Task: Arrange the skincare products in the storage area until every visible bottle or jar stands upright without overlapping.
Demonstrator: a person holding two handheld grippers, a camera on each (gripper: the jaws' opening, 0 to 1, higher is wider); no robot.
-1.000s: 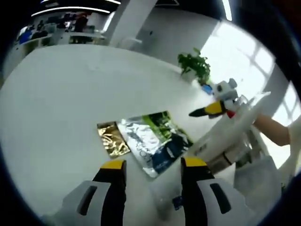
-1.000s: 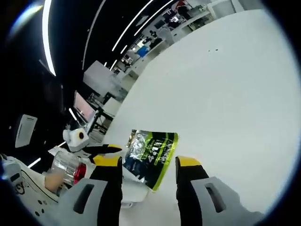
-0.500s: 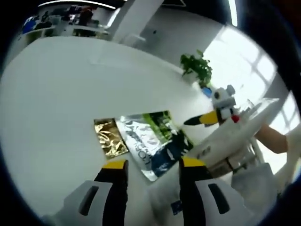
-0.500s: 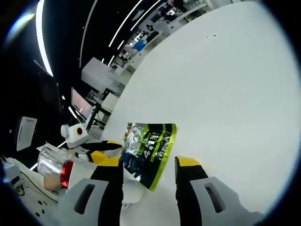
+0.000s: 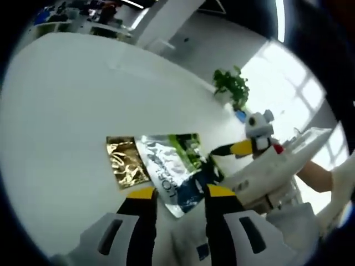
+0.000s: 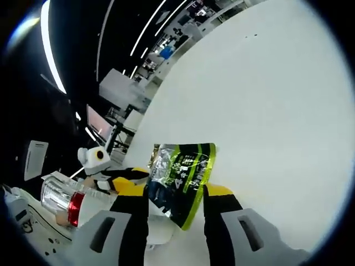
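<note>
My L gripper (image 5: 176, 194): jaws apart w/ a gap, nothing between them, hovering over the white table (image 5: 66, 105).
My R gripper (image 6: 176, 193): jaws spread either side of the green/silver pouch (image 6: 180, 180); can't tell if pads touch it, so grip state unclear. Seen from the L gripper view it comes in from the right, yellow tip near the pouch's far edge.
Green/silver pouch: lying flat on table, just ahead of my L jaws in the L gripper view.
Gold pouch (image 5: 124, 168): flat on table, just beside the green/silver one on its left, edges touching or nearly.
Clear bottle w/ red band (image 6: 62, 200): left of R gripper view, tilted, by a hand; blurry.
Plant (image 5: 232, 87): far table edge, near window.
</note>
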